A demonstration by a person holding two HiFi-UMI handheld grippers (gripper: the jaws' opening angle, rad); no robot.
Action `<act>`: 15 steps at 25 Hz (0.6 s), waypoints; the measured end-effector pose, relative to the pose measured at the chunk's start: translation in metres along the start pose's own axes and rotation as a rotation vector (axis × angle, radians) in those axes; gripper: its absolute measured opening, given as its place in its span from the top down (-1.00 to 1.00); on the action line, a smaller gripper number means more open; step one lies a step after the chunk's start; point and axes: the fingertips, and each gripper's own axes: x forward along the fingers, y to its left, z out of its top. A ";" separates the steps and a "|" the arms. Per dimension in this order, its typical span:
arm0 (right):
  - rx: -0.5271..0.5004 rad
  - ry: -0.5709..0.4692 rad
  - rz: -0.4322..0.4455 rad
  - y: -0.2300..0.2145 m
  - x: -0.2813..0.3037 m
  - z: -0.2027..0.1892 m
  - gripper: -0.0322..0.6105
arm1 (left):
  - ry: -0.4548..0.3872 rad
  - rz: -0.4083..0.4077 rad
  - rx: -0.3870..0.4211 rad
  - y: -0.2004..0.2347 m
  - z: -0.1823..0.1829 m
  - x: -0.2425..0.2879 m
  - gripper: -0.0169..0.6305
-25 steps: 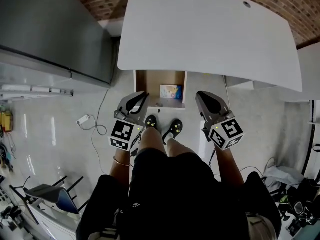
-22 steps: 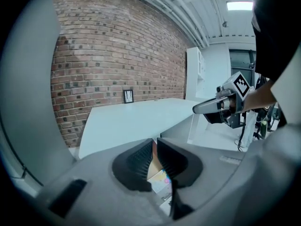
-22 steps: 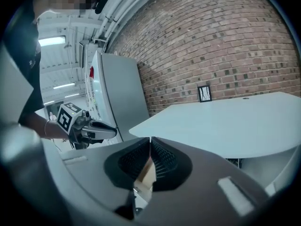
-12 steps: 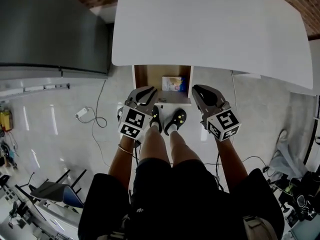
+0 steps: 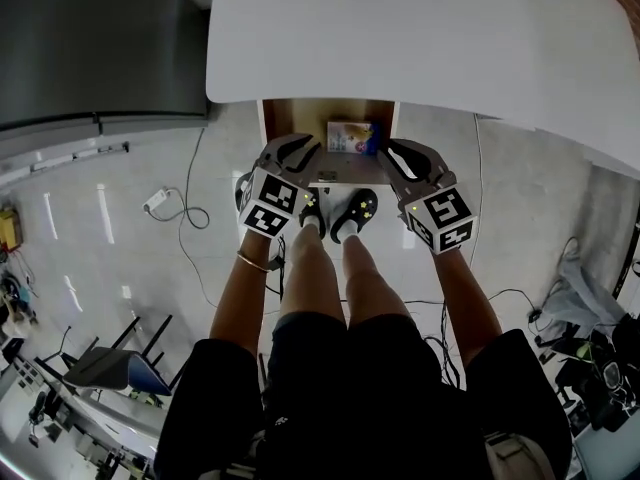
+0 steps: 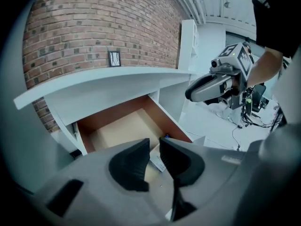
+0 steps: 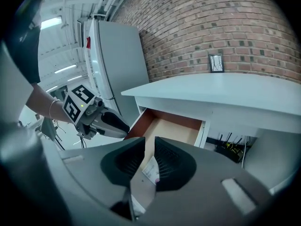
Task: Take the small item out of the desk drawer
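View from above: a person stands at a white counter (image 5: 400, 38), with an open brown wooden drawer (image 5: 296, 118) pulled out beneath its edge. A small blue and white packet (image 5: 350, 135) lies flat on the drawer's floor. The left claw (image 5: 300, 150) and right claw (image 5: 398, 154) hover at the drawer's front, one on each side of the packet. Both claws' jaws are slightly apart, have just been opening, and grip nothing.

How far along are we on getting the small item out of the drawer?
Done: the drawer stands open. In hand: the left tool and right tool hover near its front edge; their jaws have just been opening, with nothing between them. Left: the small item lies on the drawer floor, ungripped; one tool has to close on it and lift it out.
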 end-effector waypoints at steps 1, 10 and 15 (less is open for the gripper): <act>0.000 0.005 0.002 0.000 0.004 -0.003 0.68 | 0.004 -0.003 0.001 0.002 -0.002 0.005 0.73; -0.004 0.038 -0.010 -0.005 0.030 -0.025 0.61 | 0.063 -0.015 0.005 0.009 -0.026 0.044 0.68; 0.005 0.063 -0.010 -0.005 0.041 -0.040 0.58 | 0.090 -0.030 0.008 0.008 -0.037 0.064 0.65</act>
